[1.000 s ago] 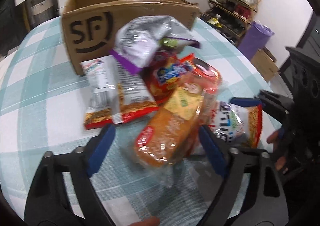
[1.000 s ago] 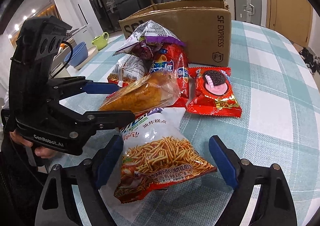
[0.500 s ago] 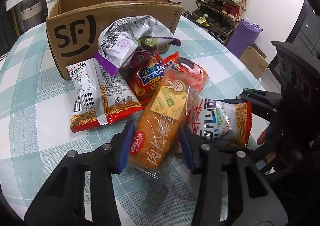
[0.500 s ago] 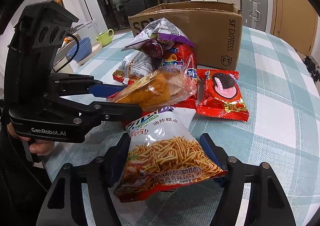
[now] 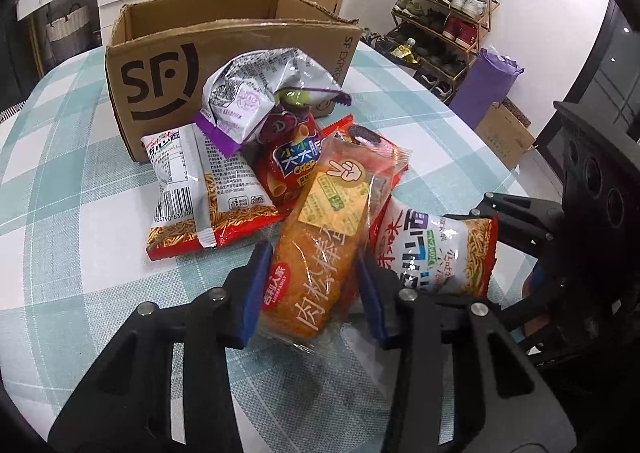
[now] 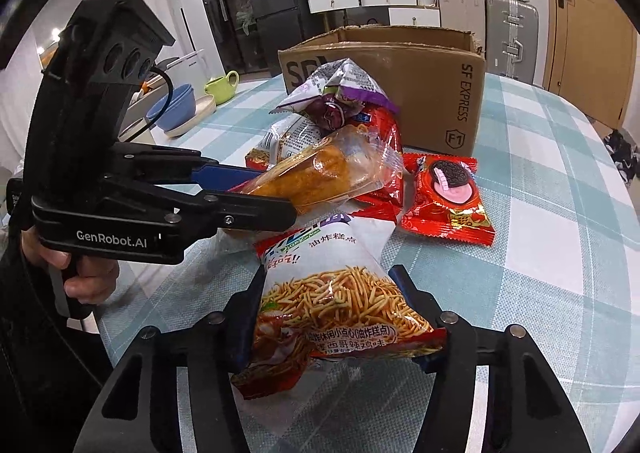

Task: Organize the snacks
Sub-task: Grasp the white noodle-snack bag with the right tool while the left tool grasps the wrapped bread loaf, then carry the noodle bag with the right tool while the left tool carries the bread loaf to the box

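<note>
I am counting 6 snack packets on the checked tablecloth [image 5: 72,181], all heaped in front of 1 open cardboard box [image 5: 160,65].

My left gripper [image 5: 308,289] is clamping the wrapped meat-floss bread [image 5: 320,237], its 2 blue pads [image 5: 252,293] pressing in on both sides of the packet's near end, while the far end is resting on the pile.

My right gripper [image 6: 328,317] is closing its jaws around the fried noodle snack bag [image 6: 336,293]; the bag is sitting between the 2 fingers with its sides already bulging against them, and its top corner is lying beside the bread.

Behind those 2, I am seeing 1 silver and purple bag [image 5: 256,93] riding on top of the heap, 1 red Crisp bag [image 5: 292,169] under it, 1 second noodle snack bag [image 5: 200,193] lying flat with its barcode up at the left, and 1 red cookie packet [image 6: 448,197] lying flat on the cloth just beside the box's corner.

In the right wrist view, a hand [image 6: 84,277] is gripping the handle of the left tool. On the far side of the table, 1 blue bowl [image 6: 172,109] and 1 green cup [image 6: 222,89] are standing well apart from the snacks.
</note>
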Demonstrator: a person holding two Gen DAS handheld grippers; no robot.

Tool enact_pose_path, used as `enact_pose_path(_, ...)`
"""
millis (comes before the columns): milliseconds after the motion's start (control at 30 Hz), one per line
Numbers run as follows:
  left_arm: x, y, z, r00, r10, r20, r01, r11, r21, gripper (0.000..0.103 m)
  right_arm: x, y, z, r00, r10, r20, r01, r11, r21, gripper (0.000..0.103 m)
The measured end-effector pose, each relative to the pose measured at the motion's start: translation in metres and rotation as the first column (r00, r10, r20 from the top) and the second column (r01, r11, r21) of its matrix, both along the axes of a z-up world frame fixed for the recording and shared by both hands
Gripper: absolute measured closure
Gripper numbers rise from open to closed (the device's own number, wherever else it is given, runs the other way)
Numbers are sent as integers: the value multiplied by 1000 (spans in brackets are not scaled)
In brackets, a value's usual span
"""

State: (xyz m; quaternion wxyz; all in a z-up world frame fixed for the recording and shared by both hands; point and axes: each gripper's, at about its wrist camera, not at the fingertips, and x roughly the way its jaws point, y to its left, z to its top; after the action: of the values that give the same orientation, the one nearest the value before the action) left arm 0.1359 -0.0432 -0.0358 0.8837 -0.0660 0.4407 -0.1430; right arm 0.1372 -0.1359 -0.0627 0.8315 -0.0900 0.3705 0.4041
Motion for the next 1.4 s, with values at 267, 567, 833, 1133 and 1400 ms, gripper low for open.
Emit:
enact_pose_path(267, -13, 2, 17, 999, 5, 39, -4, 1000, -17, 65, -8, -15, 22, 998, -38, 50, 36, 998, 51, 44)
enact_pose_path(567, -33, 18, 56, 991, 64, 116, -62, 998, -28, 66, -20, -19, 51, 991, -57, 124, 46, 995, 91, 44)
enact_pose_path(833, -52, 37, 88, 979, 116, 167, -110, 993, -44, 67, -18, -22, 75, 984, -103, 147, 85, 988, 127, 44)
enact_pose_path(1133, -62, 46, 121, 949, 237, 208, -230, 971, -59, 67, 5, -30, 102, 963, -230, 142, 199, 959, 202, 44)
enact_pose_path(1400, -64, 65, 147, 921, 314, 231, -310, 949, -51, 67, 24, -28, 126, 950, -280, 138, 239, 936, 257, 44)
